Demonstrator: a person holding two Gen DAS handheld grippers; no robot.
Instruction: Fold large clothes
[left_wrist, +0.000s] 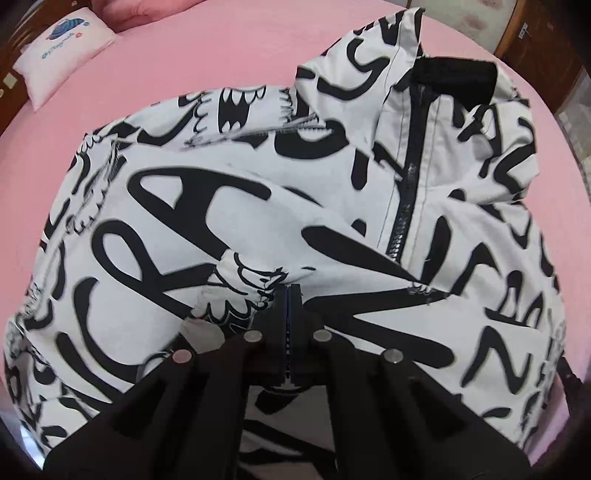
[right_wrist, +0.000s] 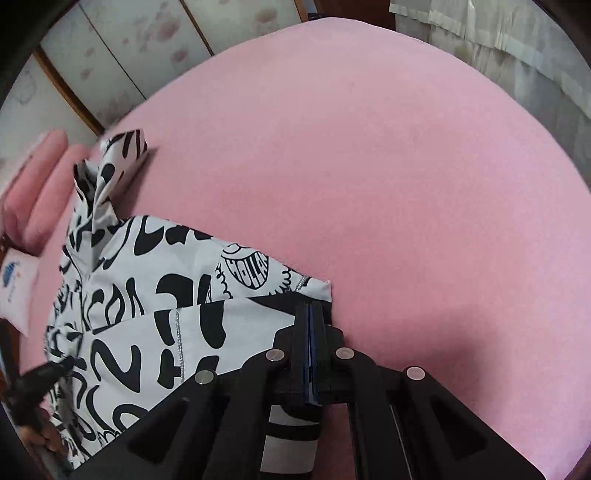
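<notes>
A pink bed (right_wrist: 369, 166) carries the printed jacket (left_wrist: 221, 206) and a pillow (left_wrist: 62, 48).

A: Count of garments?

B: One white jacket with bold black lettering print and a black zipper (left_wrist: 258, 206), spread on one bed with a pink sheet (right_wrist: 369, 166).

A: Pillows?

B: One small white pillow with a blue printed figure (left_wrist: 64, 48). Beside it, pink cushions (right_wrist: 48, 177); at least two rolls show, the exact count is unclear.

A: Tools?

B: Two black tongs: left tongs (left_wrist: 290, 291), right tongs (right_wrist: 311, 314). Each carries four round silver pivot pins (left_wrist: 253, 336).
</notes>
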